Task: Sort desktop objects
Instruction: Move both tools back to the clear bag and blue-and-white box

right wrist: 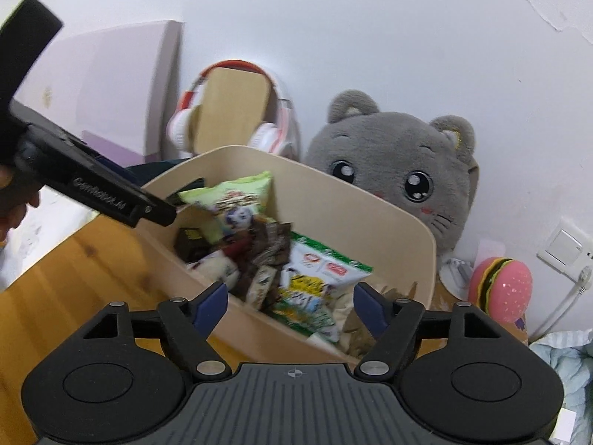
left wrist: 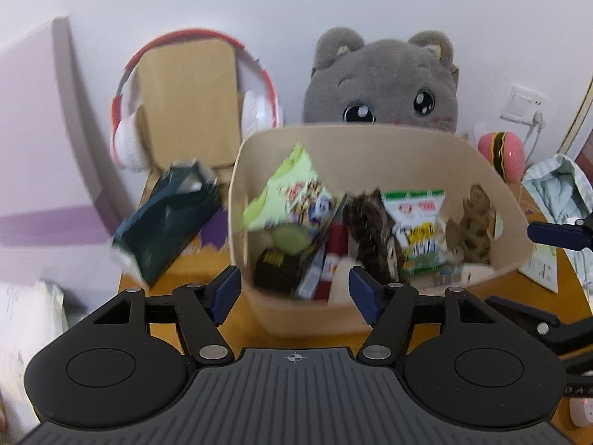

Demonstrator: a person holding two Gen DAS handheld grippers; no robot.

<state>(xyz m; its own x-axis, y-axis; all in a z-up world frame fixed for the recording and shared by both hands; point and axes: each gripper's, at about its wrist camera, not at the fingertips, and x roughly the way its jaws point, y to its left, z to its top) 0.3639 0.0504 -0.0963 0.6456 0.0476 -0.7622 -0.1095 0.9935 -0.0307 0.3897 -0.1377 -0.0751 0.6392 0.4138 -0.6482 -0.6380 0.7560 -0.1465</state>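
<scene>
Beige bin (left wrist: 511,248) upright on wooden desk (right wrist: 74,270), open-topped, packed with snacks: light-green bag (left wrist: 285,193) leaning at left, dark wrapper (left wrist: 370,230) centre, white-green packet (left wrist: 422,230) right, brown piece (left wrist: 472,222) against right wall. Dark-green pack (left wrist: 166,218) tilted outside, just left of bin.

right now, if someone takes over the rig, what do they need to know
Left tongs: open, empty, hanging over the near rim of the beige bin.
Right tongs: open, empty, over the same bin from its right side.
In the bin: light green snack bag, white and green snack bag, dark wrappers, small boxes.
Still out on the wooden desk: dark green pouch left of the bin, burger toy to its right.
Left: possibly bin those.
</scene>
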